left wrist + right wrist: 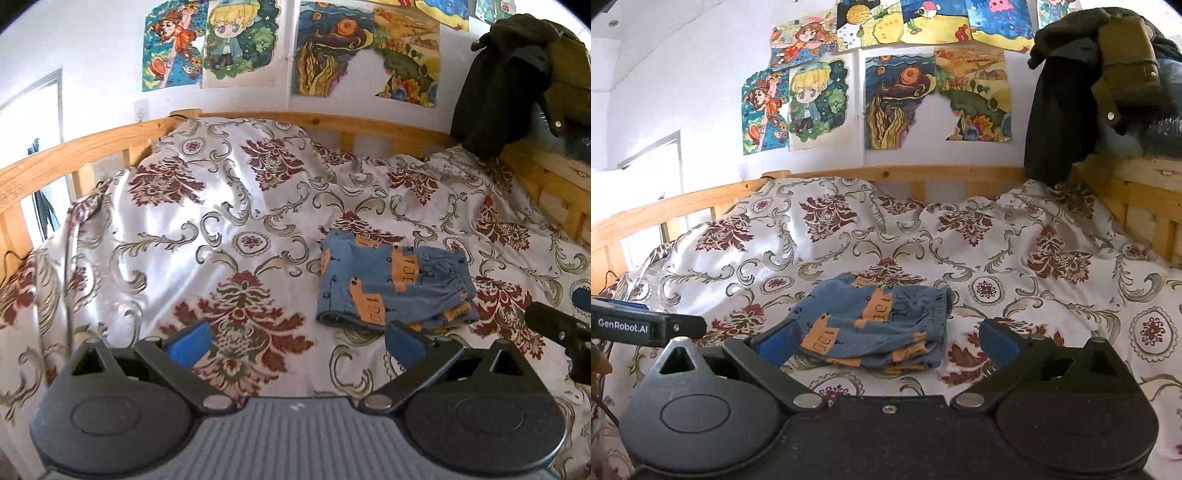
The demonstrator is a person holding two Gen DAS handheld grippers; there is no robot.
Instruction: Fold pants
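A: Well, nearest us, the left gripper (295,343) has its jaws spread wide with nothing between them, hanging over bare bedspread (236,229).

B: And the right gripper (886,343)?

A: Jaws apart too, and empty. The pants (875,321) lie just past its fingertips at twelve o'clock; from the left wrist view they sit at about one o'clock.

B: They look folded already.

A: I'd judge so: a compact blue-and-orange bundle in stacked layers, flat on the bedspread. What's left is tidying. I'd press lightly on top, square any layer edge poking out at the near side, and avoid pinching one layer alone, or the stack may slide on that slick cover.

B: Farther out?

A: The wooden bed rail (886,173) at twelve, drawings (820,103) on the wall above it, a dark jacket (1071,110) hanging at two o'clock.
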